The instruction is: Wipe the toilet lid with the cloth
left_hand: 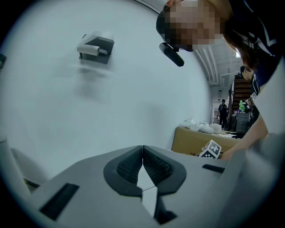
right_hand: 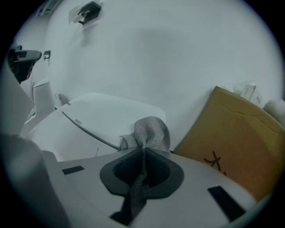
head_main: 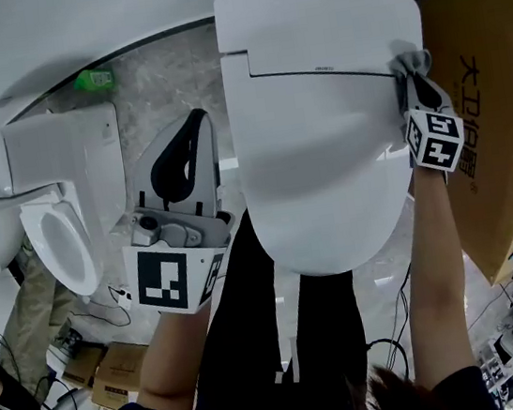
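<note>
A white toilet with its lid (head_main: 322, 133) closed fills the middle of the head view. My right gripper (head_main: 410, 83) is at the lid's right rear edge, shut on a grey cloth (head_main: 412, 64). In the right gripper view the cloth (right_hand: 149, 131) bunches out ahead of the closed jaws, against the lid (right_hand: 98, 118). My left gripper (head_main: 191, 128) hangs left of the toilet, off the lid. Its jaws (left_hand: 142, 164) meet with nothing between them.
A second white toilet (head_main: 57, 232) with its seat open stands at the left. A large brown cardboard box (head_main: 489, 110) leans right of the lid, close to the right gripper. Small boxes (head_main: 109, 371) and cables lie on the floor.
</note>
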Motion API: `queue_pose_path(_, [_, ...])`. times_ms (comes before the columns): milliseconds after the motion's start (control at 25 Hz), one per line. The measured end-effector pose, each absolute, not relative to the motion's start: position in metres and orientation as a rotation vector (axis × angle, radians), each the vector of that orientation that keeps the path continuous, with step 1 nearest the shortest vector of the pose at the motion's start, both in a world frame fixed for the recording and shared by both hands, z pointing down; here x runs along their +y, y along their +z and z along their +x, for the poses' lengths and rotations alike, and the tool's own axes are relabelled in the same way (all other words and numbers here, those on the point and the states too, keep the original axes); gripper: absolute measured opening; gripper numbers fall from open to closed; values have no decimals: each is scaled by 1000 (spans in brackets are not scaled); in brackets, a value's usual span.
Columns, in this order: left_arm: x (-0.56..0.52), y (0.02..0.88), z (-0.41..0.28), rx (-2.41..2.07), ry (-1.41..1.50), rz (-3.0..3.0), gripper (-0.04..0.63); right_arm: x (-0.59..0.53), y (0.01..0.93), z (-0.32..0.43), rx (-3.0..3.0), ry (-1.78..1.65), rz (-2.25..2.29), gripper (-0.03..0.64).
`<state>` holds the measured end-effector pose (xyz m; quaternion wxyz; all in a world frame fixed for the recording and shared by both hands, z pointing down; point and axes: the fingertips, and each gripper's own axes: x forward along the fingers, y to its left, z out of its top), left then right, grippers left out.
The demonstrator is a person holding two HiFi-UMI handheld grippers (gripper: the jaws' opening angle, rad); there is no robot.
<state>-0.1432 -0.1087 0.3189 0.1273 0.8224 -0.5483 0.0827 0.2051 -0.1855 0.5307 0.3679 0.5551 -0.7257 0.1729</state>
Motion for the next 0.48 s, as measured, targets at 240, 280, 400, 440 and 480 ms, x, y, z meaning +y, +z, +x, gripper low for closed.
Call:
queue_pose_path(240, [-107, 318, -146, -1605, 237, 2387, 20, -165, 532, 224, -1793, 529, 1585, 35])
queue_pose_path(280, [-106, 318, -147, -1608, 237, 2384, 21, -163, 532, 219, -1794, 521, 1579, 35])
queue_pose_path(400, [-105, 320, -152, -1614, 238, 2377, 21, -158, 531, 188, -1825, 487, 1528, 34])
queue_pose_path(440, [-104, 320, -153, -1618, 237, 2374, 21, -157, 531, 174, -1844, 479, 1506, 34])
queue_pose_path(480, [-104, 320, -155, -1622, 236, 2370, 21, -156, 530, 159, -1865, 467, 1478, 34])
